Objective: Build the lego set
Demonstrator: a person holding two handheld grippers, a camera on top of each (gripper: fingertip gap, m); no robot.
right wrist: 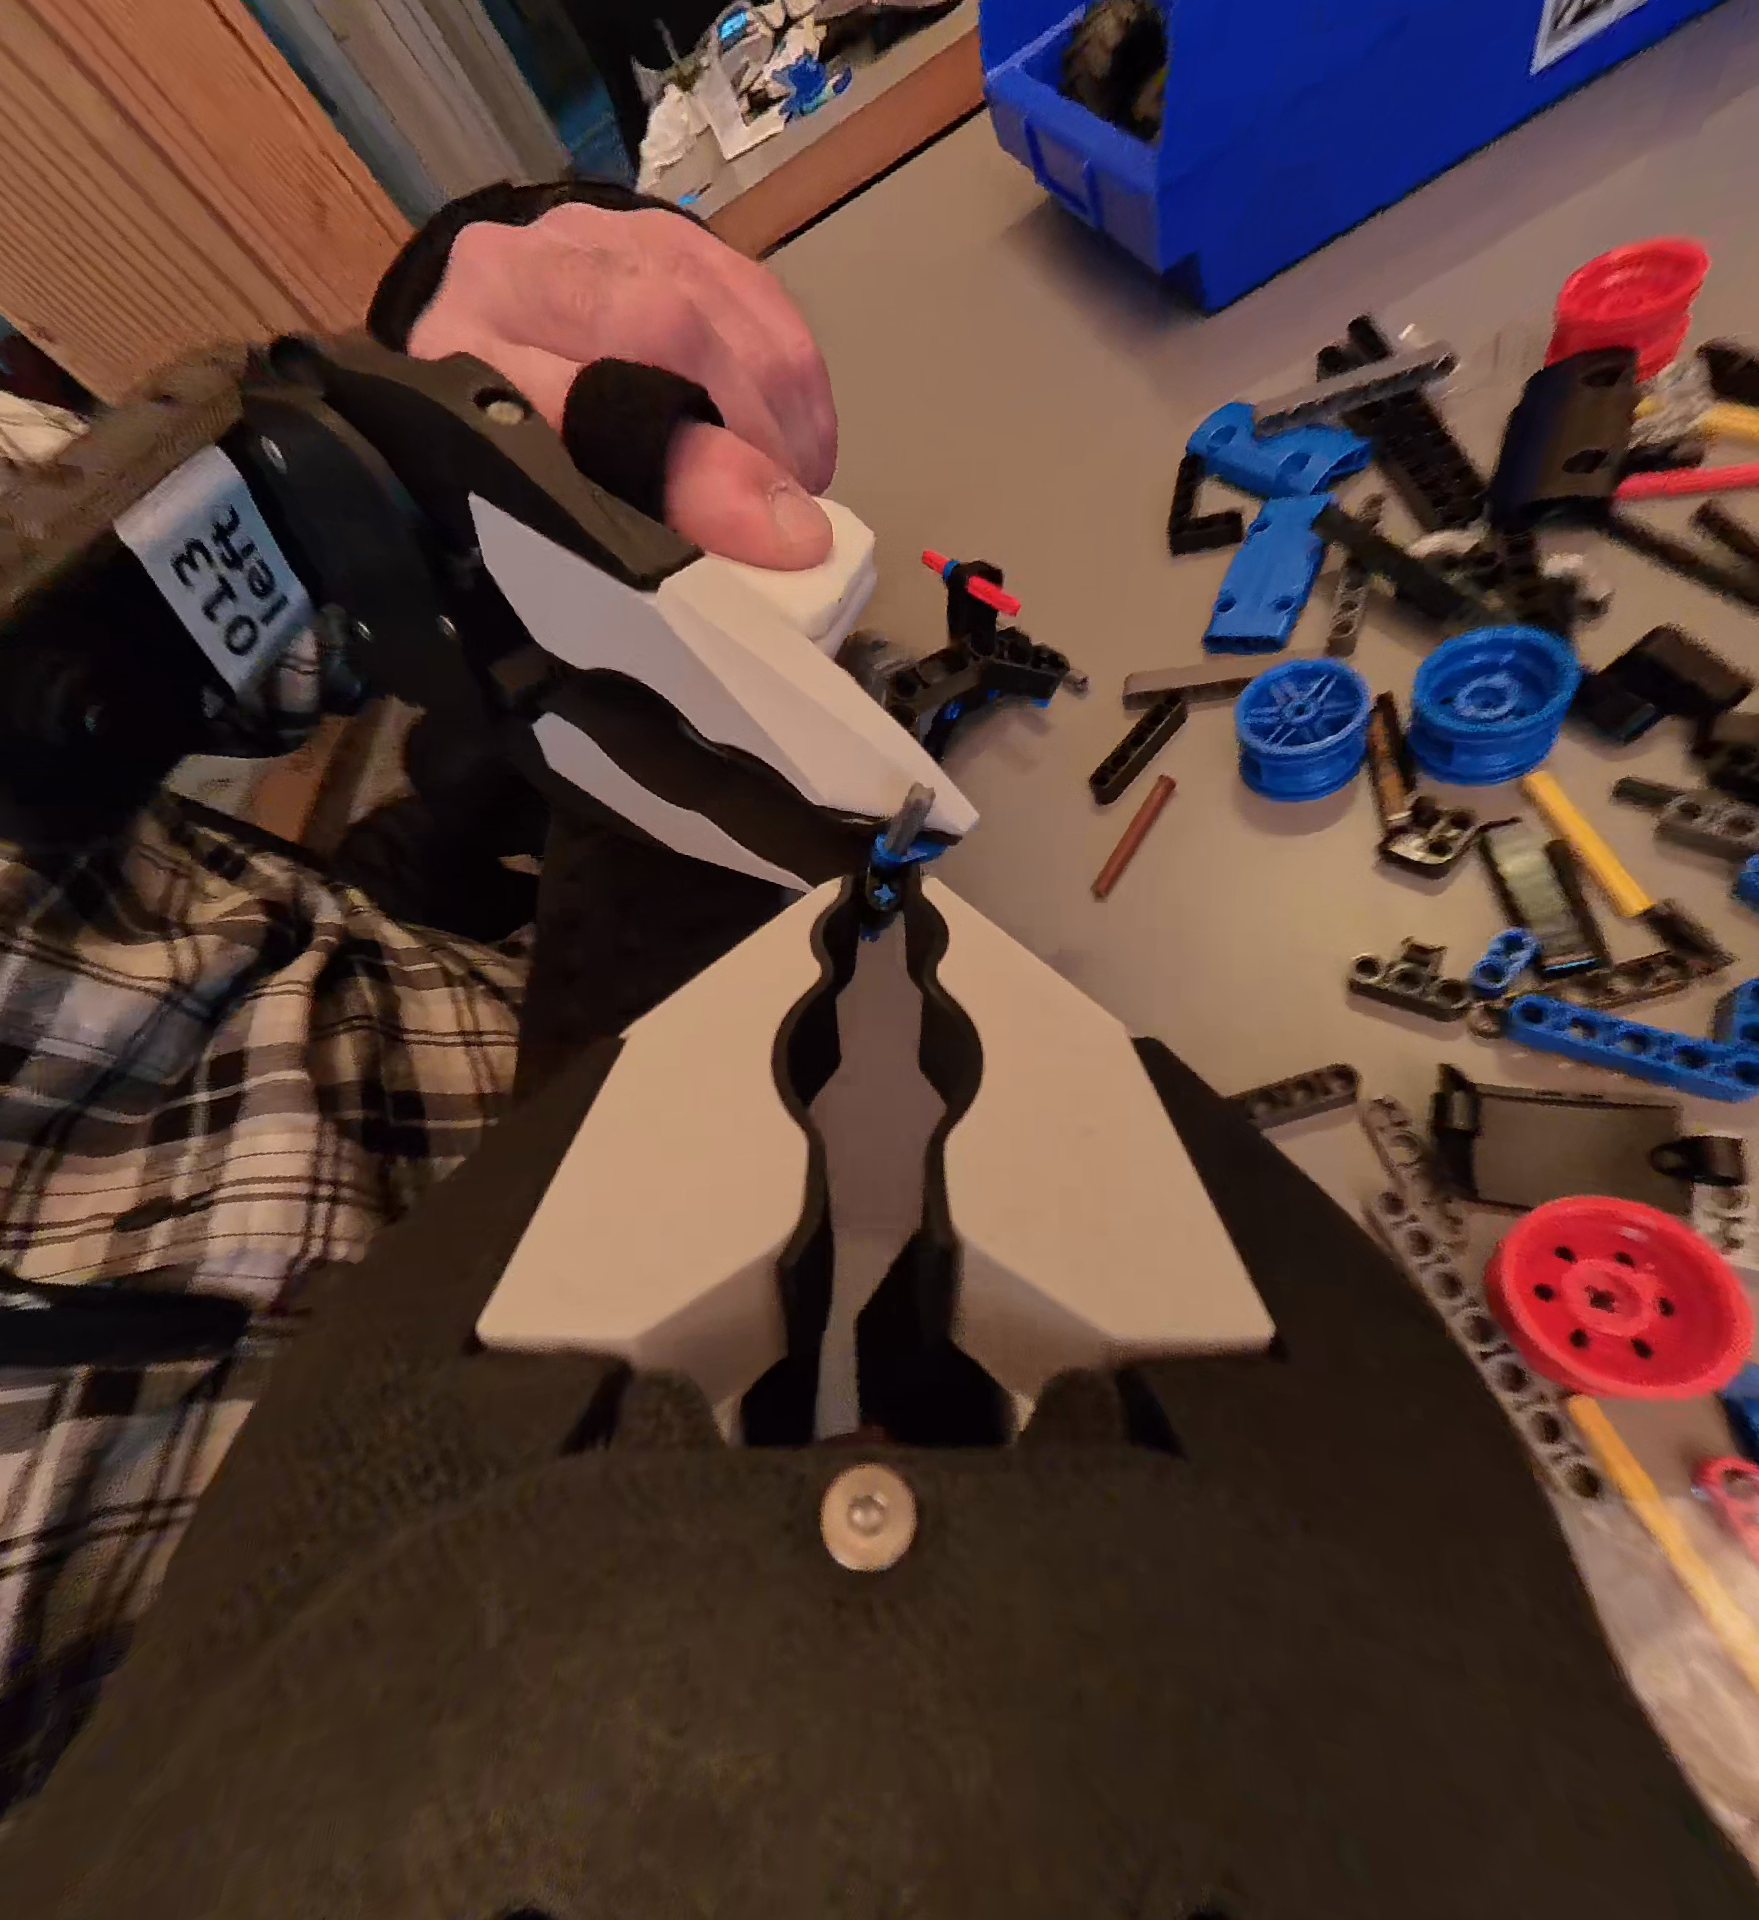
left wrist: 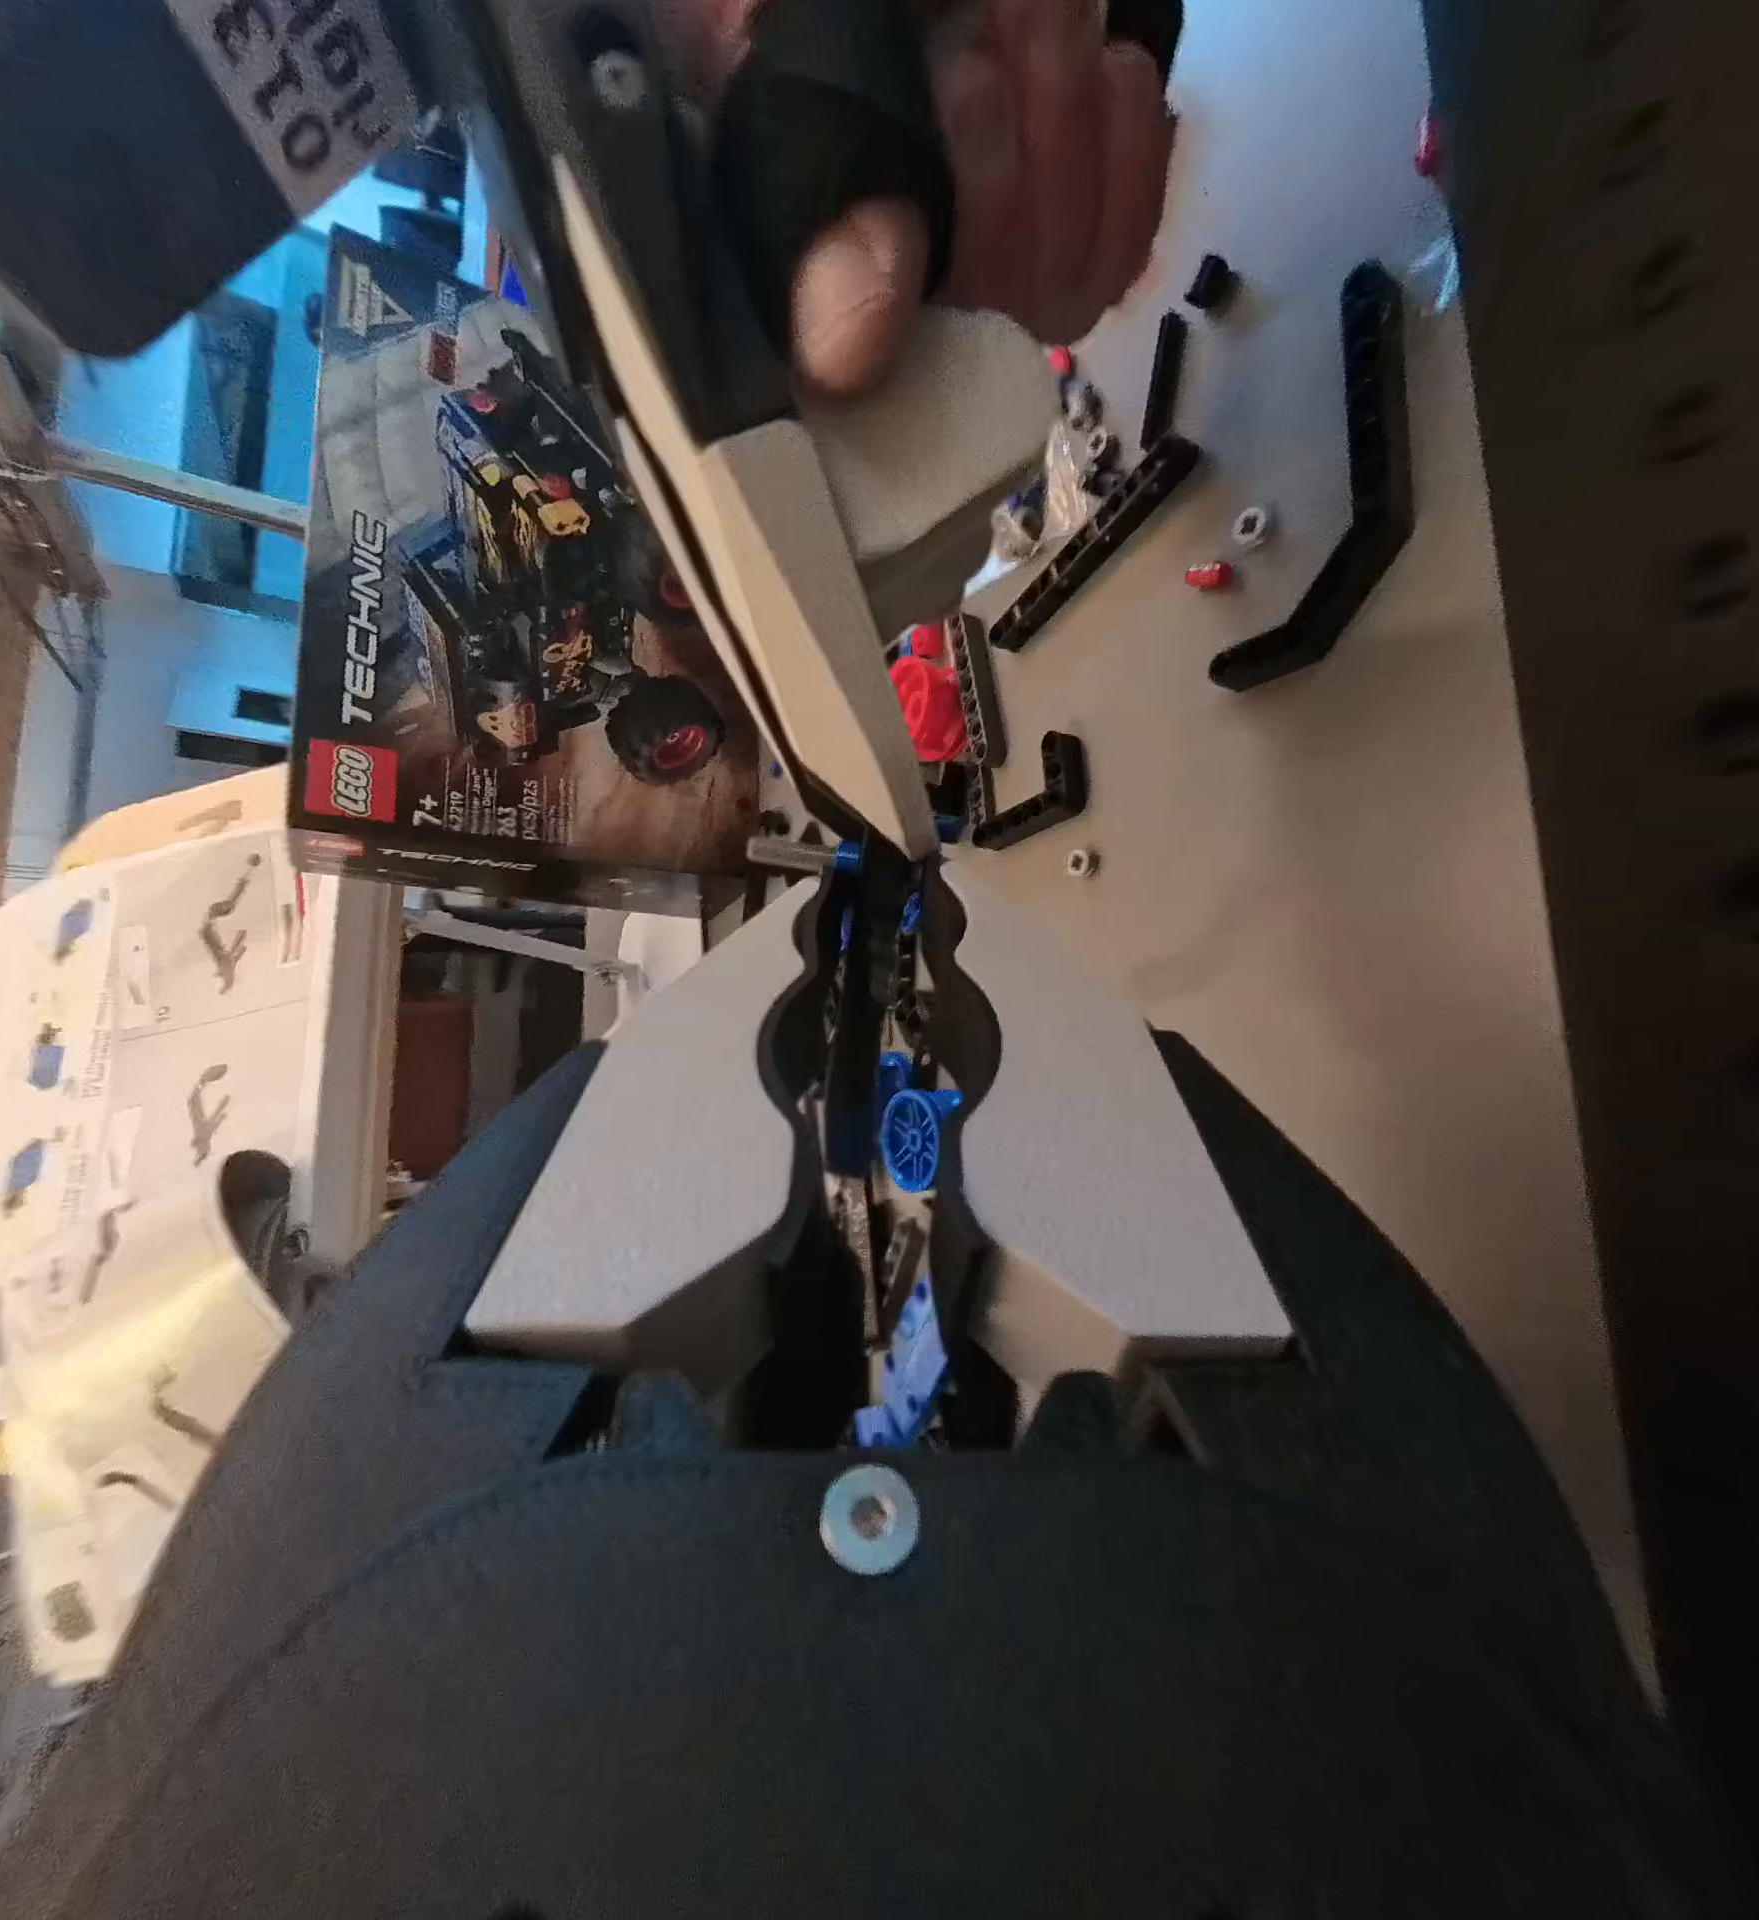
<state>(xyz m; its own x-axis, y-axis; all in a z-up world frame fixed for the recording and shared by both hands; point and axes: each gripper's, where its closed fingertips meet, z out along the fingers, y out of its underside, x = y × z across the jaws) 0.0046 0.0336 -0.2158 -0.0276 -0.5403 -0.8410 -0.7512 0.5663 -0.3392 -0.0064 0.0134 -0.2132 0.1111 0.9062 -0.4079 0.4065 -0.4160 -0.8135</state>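
only left wrist view shows the lego box (left wrist: 501, 623).

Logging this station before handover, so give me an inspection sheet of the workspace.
Surface: grey table, strewn with parts.
Job's things: small black-and-blue assembly pinched between both grippers; blue wheel hubs; red wheel; set box; instruction booklet.
Clutter: loose beams and axles; blue bin.
Grippers: left gripper and right gripper, both shut on the assembly.
Cables: nothing seen.
Surroundings: plaid cloth; wooden panel.
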